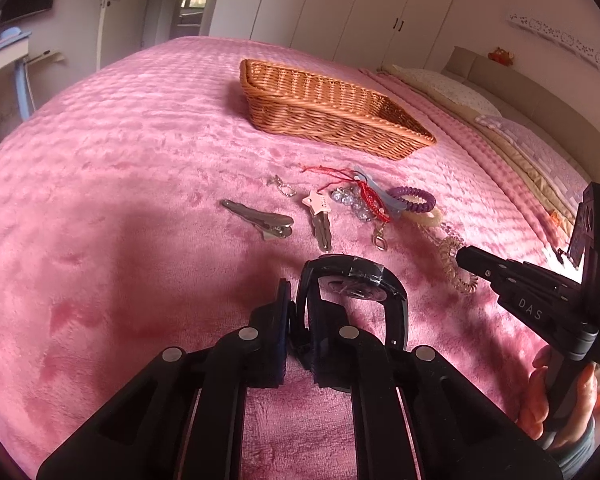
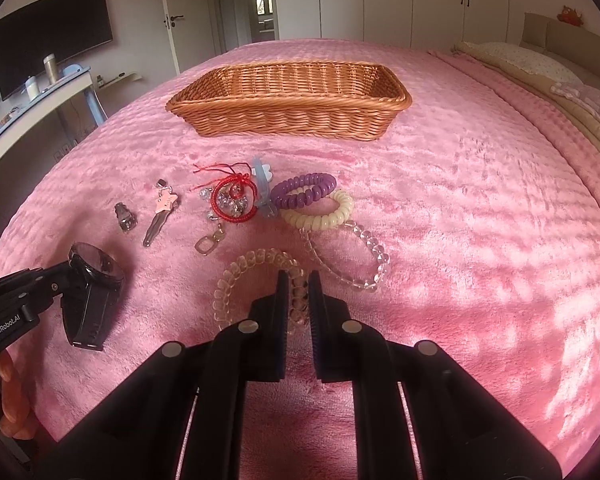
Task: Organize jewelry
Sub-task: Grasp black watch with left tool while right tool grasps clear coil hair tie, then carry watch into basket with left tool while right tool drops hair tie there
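On the pink bedspread, my left gripper is shut on the strap of a black watch. The right wrist view shows that same watch at the far left, with the left gripper on it. My right gripper is shut on one side of a clear spiral bracelet; in the left wrist view the right gripper touches that bracelet at its tips. Beyond both lies an empty wicker basket.
Between the grippers and the basket lie a purple coil, a cream coil, a clear bead bracelet, a red cord bracelet, a pink star clip and a silver clip. Pillows lie at the right.
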`<state>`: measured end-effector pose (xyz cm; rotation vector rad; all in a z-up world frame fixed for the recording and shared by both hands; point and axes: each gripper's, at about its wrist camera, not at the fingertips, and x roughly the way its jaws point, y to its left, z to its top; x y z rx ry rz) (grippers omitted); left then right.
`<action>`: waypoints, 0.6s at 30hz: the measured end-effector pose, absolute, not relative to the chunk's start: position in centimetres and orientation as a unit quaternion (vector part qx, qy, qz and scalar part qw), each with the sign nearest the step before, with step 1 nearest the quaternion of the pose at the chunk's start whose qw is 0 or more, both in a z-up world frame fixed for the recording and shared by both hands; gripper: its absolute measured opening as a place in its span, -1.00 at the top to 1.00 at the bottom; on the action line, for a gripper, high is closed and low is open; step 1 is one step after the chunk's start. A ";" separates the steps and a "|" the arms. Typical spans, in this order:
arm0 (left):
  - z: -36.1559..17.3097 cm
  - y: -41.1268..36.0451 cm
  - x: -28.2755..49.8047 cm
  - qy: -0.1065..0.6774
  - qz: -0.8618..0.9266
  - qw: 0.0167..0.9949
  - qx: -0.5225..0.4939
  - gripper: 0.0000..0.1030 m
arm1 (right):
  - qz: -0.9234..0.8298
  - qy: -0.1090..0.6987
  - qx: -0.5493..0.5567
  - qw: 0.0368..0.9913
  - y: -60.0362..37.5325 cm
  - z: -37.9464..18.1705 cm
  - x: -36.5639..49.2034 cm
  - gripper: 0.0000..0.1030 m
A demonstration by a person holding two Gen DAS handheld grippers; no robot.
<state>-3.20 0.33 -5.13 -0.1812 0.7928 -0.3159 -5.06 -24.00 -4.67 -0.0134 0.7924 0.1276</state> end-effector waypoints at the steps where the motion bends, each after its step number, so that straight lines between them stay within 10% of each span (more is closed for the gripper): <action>1: -4.7 0.4 -3.2 0.379 -0.153 0.908 -0.087 0.88 | 0.063 0.381 -0.006 0.922 -24.0 -4.3 -5.2 0.84; 18: 7.7 -3.5 9.9 0.276 -0.141 0.948 -0.068 0.87 | 0.064 0.283 0.005 0.957 -24.8 7.6 6.9 0.85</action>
